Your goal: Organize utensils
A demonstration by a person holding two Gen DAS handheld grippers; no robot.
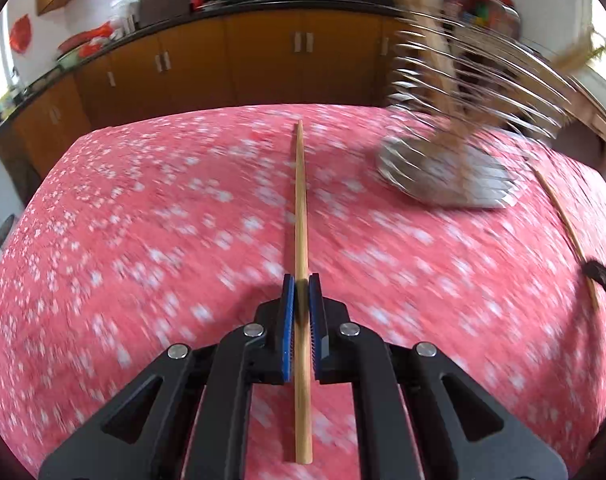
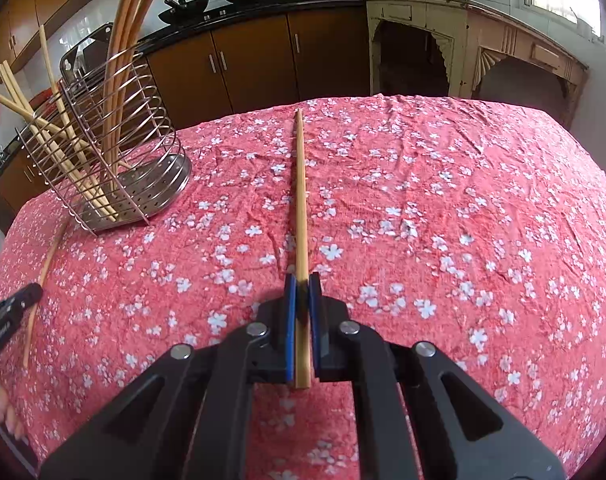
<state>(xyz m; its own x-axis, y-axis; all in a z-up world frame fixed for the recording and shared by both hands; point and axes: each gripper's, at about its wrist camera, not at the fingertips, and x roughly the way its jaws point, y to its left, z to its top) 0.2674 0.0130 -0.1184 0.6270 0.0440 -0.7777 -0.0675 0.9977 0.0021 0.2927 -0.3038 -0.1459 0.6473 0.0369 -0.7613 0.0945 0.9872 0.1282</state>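
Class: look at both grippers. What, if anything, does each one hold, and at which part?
The left gripper clamps a wooden chopstick partway along its shaft. The right gripper clamps another chopstick near its rear end.

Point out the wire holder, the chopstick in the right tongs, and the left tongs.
Wire holder (image 2: 103, 140): right wrist view, on its wire wall.
Chopstick (image 2: 301, 200): right wrist view, mid-shaft ahead of the right tongs (image 2: 302, 284).
Left tongs (image 1: 302, 284): left wrist view, between the fingertips.
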